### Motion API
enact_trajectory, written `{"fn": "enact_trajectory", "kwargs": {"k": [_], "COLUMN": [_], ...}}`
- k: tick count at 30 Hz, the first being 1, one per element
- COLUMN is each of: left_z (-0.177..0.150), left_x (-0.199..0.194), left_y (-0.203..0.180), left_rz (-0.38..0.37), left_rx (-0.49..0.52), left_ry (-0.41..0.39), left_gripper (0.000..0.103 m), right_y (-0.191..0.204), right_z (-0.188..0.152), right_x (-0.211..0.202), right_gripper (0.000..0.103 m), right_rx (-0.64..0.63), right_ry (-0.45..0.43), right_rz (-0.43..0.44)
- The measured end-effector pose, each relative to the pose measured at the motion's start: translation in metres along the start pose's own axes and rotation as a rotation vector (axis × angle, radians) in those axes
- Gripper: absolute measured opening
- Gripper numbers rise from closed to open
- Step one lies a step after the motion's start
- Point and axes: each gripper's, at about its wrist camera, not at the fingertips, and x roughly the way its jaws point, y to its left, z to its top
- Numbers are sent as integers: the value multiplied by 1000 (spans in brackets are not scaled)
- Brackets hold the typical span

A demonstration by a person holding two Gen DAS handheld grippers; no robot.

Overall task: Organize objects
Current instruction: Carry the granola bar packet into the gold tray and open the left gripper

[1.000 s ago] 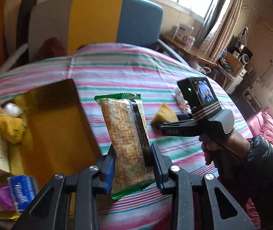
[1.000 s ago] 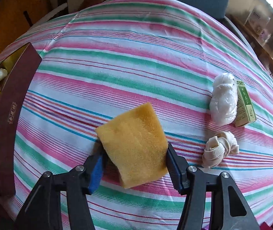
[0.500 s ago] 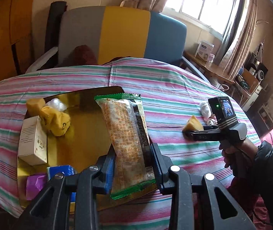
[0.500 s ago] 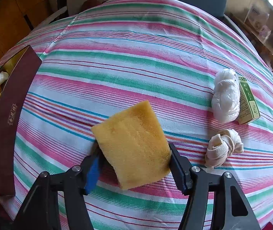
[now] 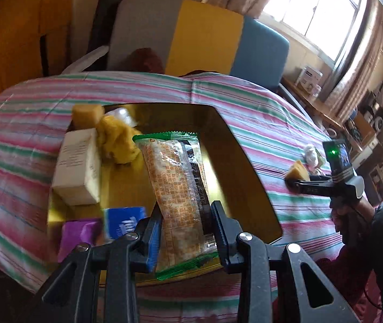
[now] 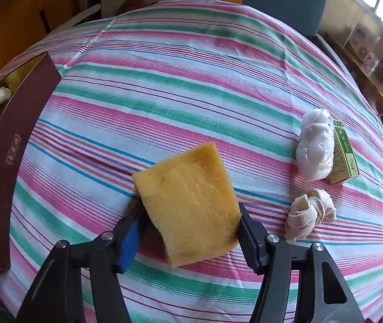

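Note:
My left gripper (image 5: 186, 226) is shut on a cracker packet (image 5: 178, 185) with green ends and holds it upright above the gold-lined box (image 5: 234, 145). The box holds a white carton (image 5: 77, 167), a yellow cloth (image 5: 116, 140), a sponge piece (image 5: 86, 114), a blue pack (image 5: 122, 220) and a purple pack (image 5: 79, 235). My right gripper (image 6: 188, 231) is shut on a yellow sponge (image 6: 188, 204) above the striped tablecloth (image 6: 178, 80). That gripper also shows in the left wrist view (image 5: 296, 180), to the right of the box.
On the cloth to the right lie a white plastic bundle (image 6: 315, 148), a green-and-white carton (image 6: 343, 152) and a knotted beige cloth (image 6: 310, 212). The box's maroon wall (image 6: 11, 140) stands at the left. A grey, yellow and blue chair (image 5: 199, 35) is behind the table.
My left gripper has drawn back and swung left with the packet, so the whole box now lies under it. My right gripper has lifted the sponge slightly and shifted little.

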Motion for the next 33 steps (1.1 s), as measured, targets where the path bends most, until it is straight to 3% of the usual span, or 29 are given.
{"fn": "enact_trajectory", "kwargs": {"k": [4,8,15,23,28,33], "left_z": [1,16,65,98,106,104], "left_x": [-3,7,67,146,159,135], "left_y": [35,40,18,22,29,25], "left_rz": [-35,-100,-48,83,74,110], "left_rx": [-103,-153,-76,-64,-74,-27], "left_ry": [15,37,117,226,248,188], "left_gripper": [34,34,34,34,42,43], "right_y": [-1,3,10,9,10,9], "right_z": [-2,-1,-3,-1,0,1], "right_x": [-1,-1,-5,-4,-4,-3], "right_gripper": [63,63,63,63,63,63], "right_rx": [-7,-20,-43,-56,-61,-54], "right_ry": [-4,-8,-12,-14,-16,-15], "right_rz": [-5,-15,-39,-43,-39,-26]}}
